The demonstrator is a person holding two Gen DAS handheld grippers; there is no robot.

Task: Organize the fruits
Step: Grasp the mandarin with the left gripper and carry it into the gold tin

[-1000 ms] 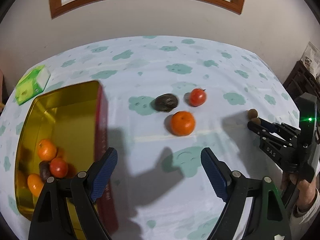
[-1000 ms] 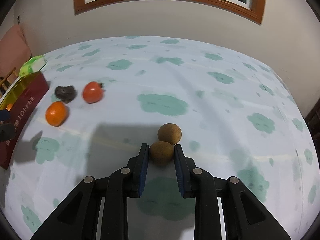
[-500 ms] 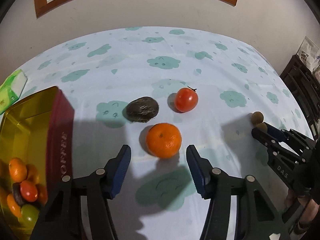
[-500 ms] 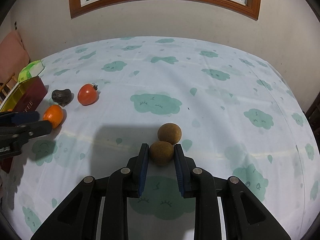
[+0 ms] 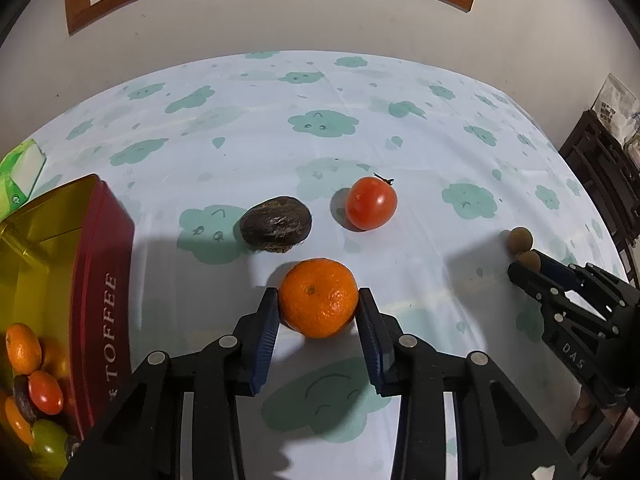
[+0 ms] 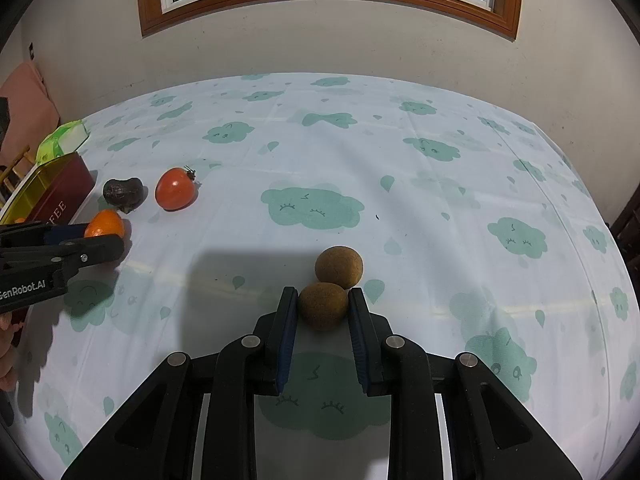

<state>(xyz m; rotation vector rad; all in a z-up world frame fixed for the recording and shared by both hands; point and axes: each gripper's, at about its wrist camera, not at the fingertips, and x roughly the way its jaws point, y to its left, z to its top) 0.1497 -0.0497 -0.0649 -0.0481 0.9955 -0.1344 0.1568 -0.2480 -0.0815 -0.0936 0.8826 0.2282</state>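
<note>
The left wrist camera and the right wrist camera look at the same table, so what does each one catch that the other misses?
Only the left wrist view looks into the toffee tin, showing the fruits piled inside, and the left gripper clamped on the orange.

Only the right wrist view shows the right gripper squeezing one brown fruit, with its twin touching behind.

Both show the tomato, the dark fruit and the cloud-print tablecloth.

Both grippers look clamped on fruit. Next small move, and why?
Probably lift the left gripper straight up: its pads press both sides of the orange, which sits on the tablecloth, and the toffee tin stands close left. Right gripper holds the brown fruit.
</note>
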